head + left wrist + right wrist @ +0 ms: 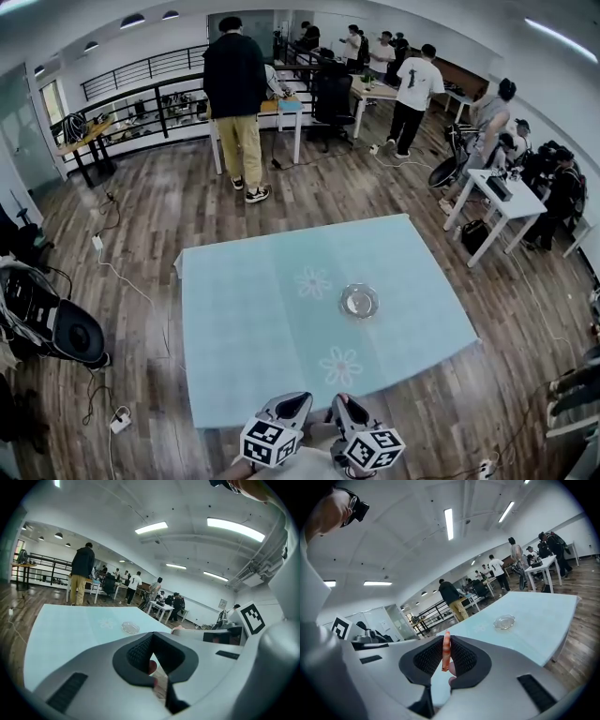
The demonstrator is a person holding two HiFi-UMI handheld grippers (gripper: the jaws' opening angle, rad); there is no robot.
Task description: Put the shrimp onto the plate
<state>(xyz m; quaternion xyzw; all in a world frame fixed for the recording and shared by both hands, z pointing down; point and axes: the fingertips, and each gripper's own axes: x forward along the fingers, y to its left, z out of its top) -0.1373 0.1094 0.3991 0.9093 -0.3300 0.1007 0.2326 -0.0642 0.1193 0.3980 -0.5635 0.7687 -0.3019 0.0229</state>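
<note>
A small clear glass plate (359, 301) lies right of centre on the table's pale blue cloth (244, 319); it also shows as the plate (130, 628) and the plate (504, 621) in the two gripper views. An orange-striped shrimp (446, 651) stands upright, pinched between the pads of my right gripper (446, 657). That right gripper (347, 405) hovers at the table's near edge, well short of the plate. Close beside it, my left gripper (286, 403) has its jaws together and holds nothing; a fingertip shows behind the left gripper (152, 660).
A person in a dark jacket (234, 94) stands beyond the table's far edge by white desks. More people and a white desk (502, 202) are at the right. A black bag (56, 323), cables and a power strip (120, 422) lie on the wooden floor at the left.
</note>
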